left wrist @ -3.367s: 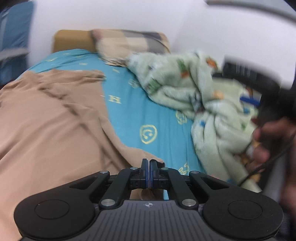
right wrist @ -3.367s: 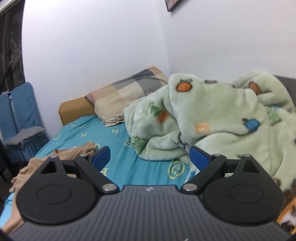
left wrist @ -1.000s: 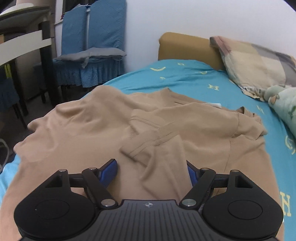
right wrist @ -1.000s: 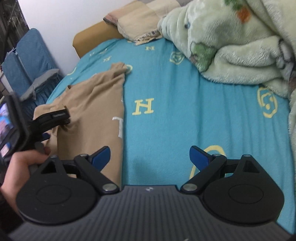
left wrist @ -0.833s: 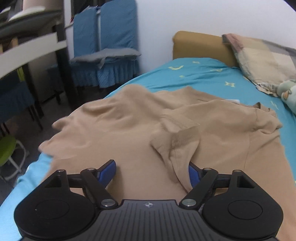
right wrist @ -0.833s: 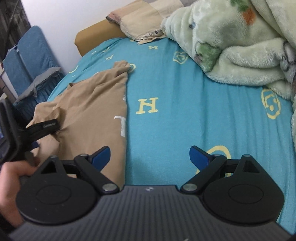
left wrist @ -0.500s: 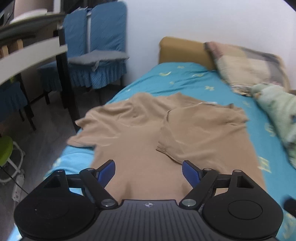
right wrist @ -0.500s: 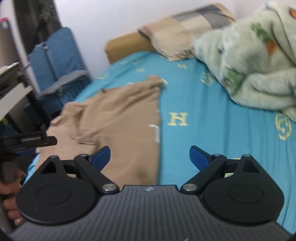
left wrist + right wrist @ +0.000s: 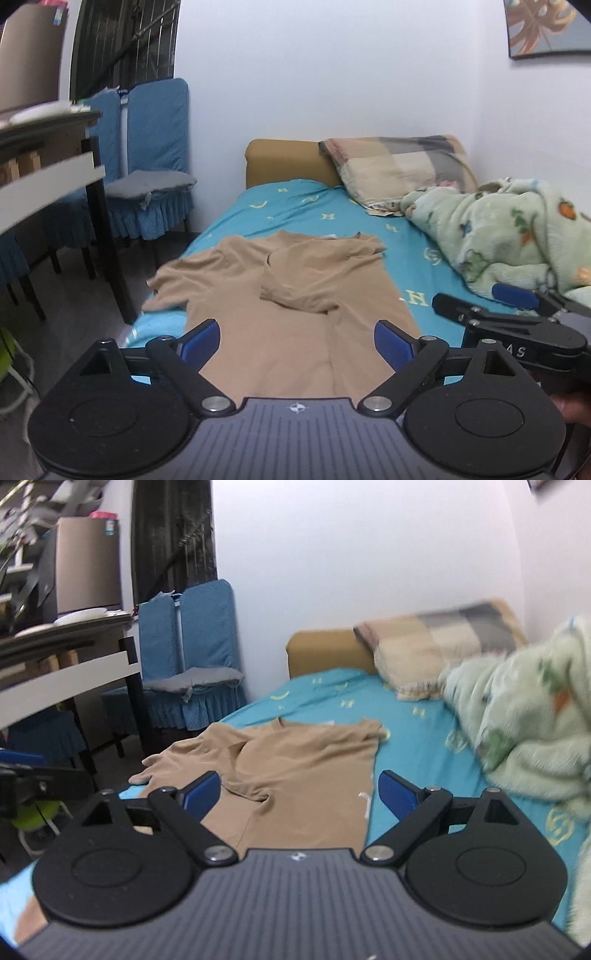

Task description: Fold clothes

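Observation:
A tan shirt [image 9: 295,295] lies spread on the blue bed sheet [image 9: 295,210], its right side folded over toward the middle and its left sleeve hanging off the bed's left edge. It also shows in the right wrist view [image 9: 303,768]. My left gripper [image 9: 297,339] is open and empty, held above the shirt's near end. My right gripper [image 9: 299,790] is open and empty, raised over the shirt's near part; it also shows in the left wrist view [image 9: 484,299] at the right.
A green fleece blanket [image 9: 517,236] is heaped on the bed's right side. A checked pillow [image 9: 399,166] leans at the headboard. Blue-covered chairs [image 9: 147,166] and a dark table [image 9: 48,147] stand left of the bed.
Both grippers have pulled back and risen from the bed, so the whole shirt now shows. The left gripper let go of the folded-over side earlier and stays open.

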`<state>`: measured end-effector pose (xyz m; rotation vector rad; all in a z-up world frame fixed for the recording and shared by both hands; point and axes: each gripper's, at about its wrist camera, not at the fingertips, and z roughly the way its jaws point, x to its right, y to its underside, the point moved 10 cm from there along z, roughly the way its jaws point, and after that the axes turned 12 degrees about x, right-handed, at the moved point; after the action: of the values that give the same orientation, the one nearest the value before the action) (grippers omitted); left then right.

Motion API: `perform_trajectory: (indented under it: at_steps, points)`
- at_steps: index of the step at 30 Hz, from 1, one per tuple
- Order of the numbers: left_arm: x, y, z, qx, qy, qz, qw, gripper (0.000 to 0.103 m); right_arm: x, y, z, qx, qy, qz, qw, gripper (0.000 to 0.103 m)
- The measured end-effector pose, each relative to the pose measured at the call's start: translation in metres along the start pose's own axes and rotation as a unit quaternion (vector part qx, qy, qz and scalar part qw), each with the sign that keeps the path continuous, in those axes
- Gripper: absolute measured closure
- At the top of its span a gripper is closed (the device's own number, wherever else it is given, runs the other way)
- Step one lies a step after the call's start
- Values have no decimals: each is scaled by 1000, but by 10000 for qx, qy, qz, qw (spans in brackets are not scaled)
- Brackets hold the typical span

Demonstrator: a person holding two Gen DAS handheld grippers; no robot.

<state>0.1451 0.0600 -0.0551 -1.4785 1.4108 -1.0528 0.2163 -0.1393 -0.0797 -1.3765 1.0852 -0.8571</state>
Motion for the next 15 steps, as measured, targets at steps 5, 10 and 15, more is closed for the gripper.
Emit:
perform_trajectory:
  at_steps: [5, 10, 15]
  points:
    - [4, 18, -13, -232, 122, -149, 9995, 11, -1, -4, -18, 15, 269, 255, 9993, 9]
    - [11, 18, -19, -129, 195, 20, 9997, 9, 2, 0, -20, -7, 376, 485, 9981, 9]
    - [13, 19, -19, -185, 242, 16, 9995, 9, 11, 5, -19, -81, 518, 638, 9966, 9]
